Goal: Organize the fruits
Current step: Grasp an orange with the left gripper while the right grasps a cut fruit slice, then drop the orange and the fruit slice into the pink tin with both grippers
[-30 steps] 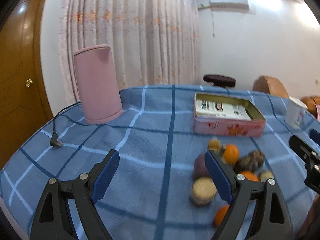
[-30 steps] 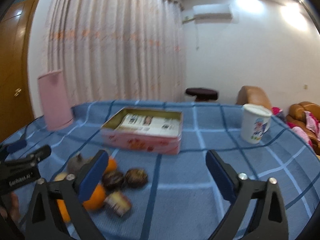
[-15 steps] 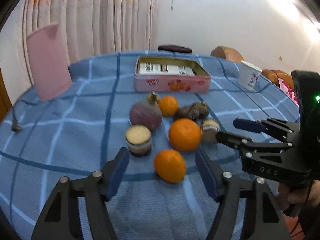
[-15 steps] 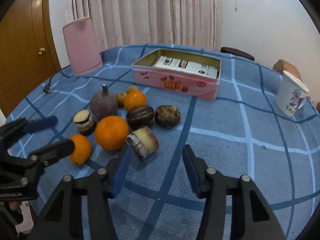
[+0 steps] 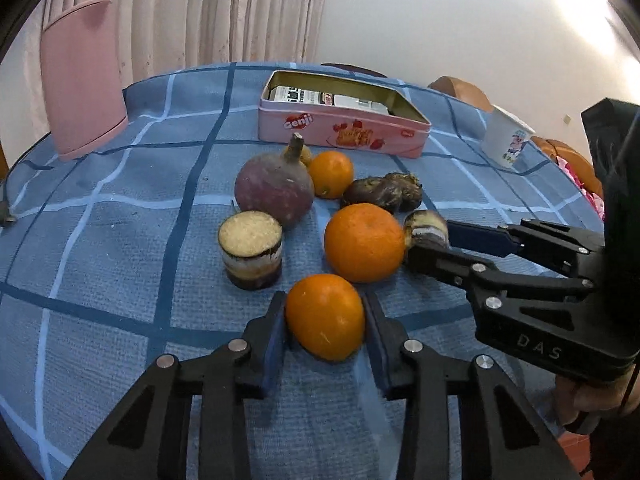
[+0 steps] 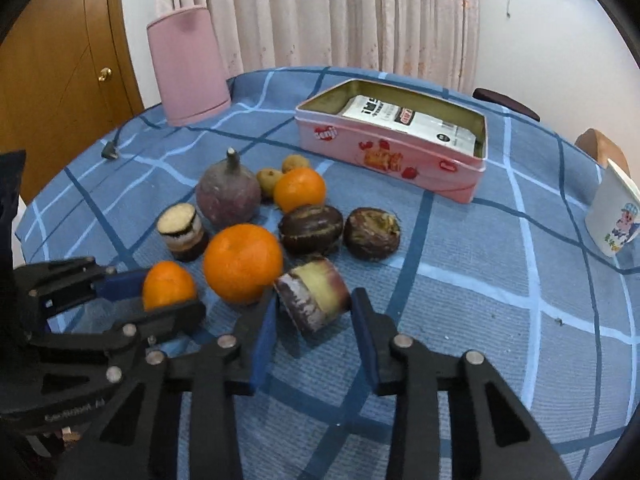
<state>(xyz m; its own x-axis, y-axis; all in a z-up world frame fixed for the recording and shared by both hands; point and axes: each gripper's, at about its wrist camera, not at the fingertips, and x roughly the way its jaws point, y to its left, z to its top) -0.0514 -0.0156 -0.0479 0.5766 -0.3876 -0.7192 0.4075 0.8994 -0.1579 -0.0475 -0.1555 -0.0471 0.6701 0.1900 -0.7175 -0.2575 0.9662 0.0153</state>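
Note:
A cluster of fruit lies on the blue checked tablecloth (image 5: 120,240). My left gripper (image 5: 325,316) is shut on a small orange (image 5: 325,316), which also shows in the right wrist view (image 6: 168,284). My right gripper (image 6: 314,312) brackets a cut purple-and-cream fruit piece (image 6: 314,296) with its pads close to both sides; the piece also shows in the left wrist view (image 5: 426,228). A larger orange (image 5: 362,242) lies between the two. Behind are a purple round fruit with a stem (image 5: 274,192), a cut cylinder piece (image 5: 250,248), another orange (image 5: 330,174) and dark wrinkled fruits (image 5: 382,194).
An open pink tin (image 5: 280,116) with a printed box inside stands behind the fruit. A pink kettle (image 5: 82,80) stands at the far left with its cable (image 6: 110,152). A white cup (image 5: 506,136) stands at the right. A wooden door (image 6: 60,80) is beyond the table.
Both grippers moved forward and down to the fruit. The left jaws closed around the small orange. The right jaws narrowed around the cut fruit piece.

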